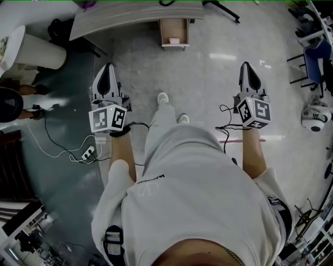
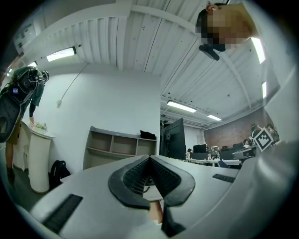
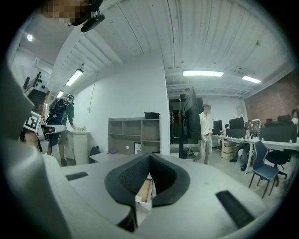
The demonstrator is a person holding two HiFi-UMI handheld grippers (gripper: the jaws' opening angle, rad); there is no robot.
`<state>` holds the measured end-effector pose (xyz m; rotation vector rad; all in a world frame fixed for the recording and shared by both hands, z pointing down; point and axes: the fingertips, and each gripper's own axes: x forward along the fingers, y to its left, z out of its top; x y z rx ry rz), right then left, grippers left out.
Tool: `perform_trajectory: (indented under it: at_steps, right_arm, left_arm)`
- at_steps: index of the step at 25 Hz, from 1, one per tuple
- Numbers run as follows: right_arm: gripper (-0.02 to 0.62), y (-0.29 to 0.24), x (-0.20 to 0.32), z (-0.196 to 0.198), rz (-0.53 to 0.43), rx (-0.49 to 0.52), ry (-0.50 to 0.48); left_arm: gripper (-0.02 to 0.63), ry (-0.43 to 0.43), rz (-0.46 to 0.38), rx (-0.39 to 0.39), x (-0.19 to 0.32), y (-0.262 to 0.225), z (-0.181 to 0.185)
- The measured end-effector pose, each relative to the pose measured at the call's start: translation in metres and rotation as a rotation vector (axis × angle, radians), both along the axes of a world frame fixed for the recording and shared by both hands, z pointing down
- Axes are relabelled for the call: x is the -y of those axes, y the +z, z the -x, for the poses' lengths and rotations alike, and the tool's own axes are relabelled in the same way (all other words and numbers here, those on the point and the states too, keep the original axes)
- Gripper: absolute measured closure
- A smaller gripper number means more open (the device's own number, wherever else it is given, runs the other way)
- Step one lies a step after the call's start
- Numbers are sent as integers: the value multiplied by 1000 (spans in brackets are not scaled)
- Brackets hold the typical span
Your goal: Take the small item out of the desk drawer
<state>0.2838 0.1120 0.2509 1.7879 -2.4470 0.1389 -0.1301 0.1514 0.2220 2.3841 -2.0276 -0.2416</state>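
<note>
A grey desk (image 1: 130,13) stands ahead at the top of the head view. Its wooden drawer (image 1: 174,32) is pulled open toward me. A small pale item (image 1: 174,40) lies at the drawer's front end. My left gripper (image 1: 108,67) and right gripper (image 1: 246,65) are held out over the floor, well short of the desk, one on each side of the drawer. Both are shut with nothing between the jaws. Behind the closed jaws of the right gripper (image 3: 150,155), the drawer (image 3: 145,191) shows. The left gripper (image 2: 149,158) likewise frames a strip of the drawer (image 2: 155,212).
A white round stand (image 1: 36,49) is at the left of the desk, with a person (image 1: 10,104) near it. A power strip and cable (image 1: 87,153) lie on the floor at left. Chairs (image 1: 315,60) and a white device (image 1: 315,118) are at right. A person (image 3: 205,133) walks behind.
</note>
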Motion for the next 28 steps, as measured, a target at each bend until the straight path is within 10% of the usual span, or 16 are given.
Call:
perform_trajectory:
  at_steps: [28]
  right_arm:
    - [595, 59, 219, 132, 140, -71, -13]
  left_arm:
    - [606, 133, 39, -77, 261, 39, 80]
